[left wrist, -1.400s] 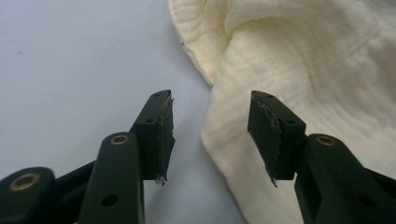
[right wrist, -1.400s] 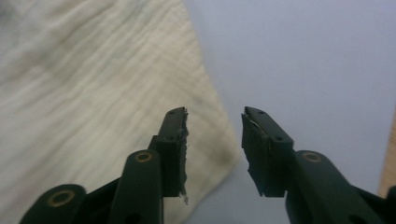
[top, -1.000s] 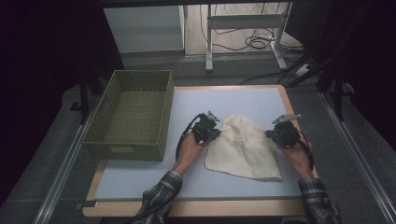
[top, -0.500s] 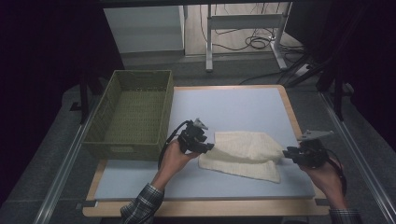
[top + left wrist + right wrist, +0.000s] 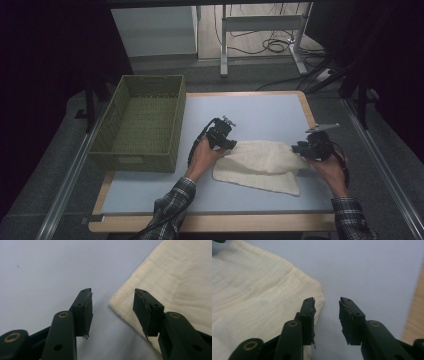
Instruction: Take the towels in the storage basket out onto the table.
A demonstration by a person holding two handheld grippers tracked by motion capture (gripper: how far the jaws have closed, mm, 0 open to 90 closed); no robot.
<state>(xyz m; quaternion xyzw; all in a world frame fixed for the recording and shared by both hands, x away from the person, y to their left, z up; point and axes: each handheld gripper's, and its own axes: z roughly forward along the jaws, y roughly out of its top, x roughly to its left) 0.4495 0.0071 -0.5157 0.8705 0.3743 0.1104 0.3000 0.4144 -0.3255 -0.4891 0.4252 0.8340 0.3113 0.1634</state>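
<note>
1. From the high view we see a cream cloth (image 5: 260, 162) lying folded on the pale blue table (image 5: 260, 112), right of the green woven basket (image 5: 140, 122). Our left gripper (image 5: 227, 144) sits at the cloth's left end and our right gripper (image 5: 300, 149) at its right end (both hands low over the table), but from here we cannot tell how wide the jaws stand

2. In the left gripper view the left gripper (image 5: 112, 308) has its jaws parted with a clear gap and nothing between them. A corner of the cloth (image 5: 175, 282) pokes into that gap, and the right-hand jaw hangs over the cloth's edge

3. In the right gripper view the right gripper (image 5: 327, 312) is likewise spread, gripping nothing. The cloth (image 5: 257, 297) lies to the left, its corner just beside the left-hand jaw, with bare table between the jaws and a strip of wooden table edge (image 5: 415, 312) at the right
</note>
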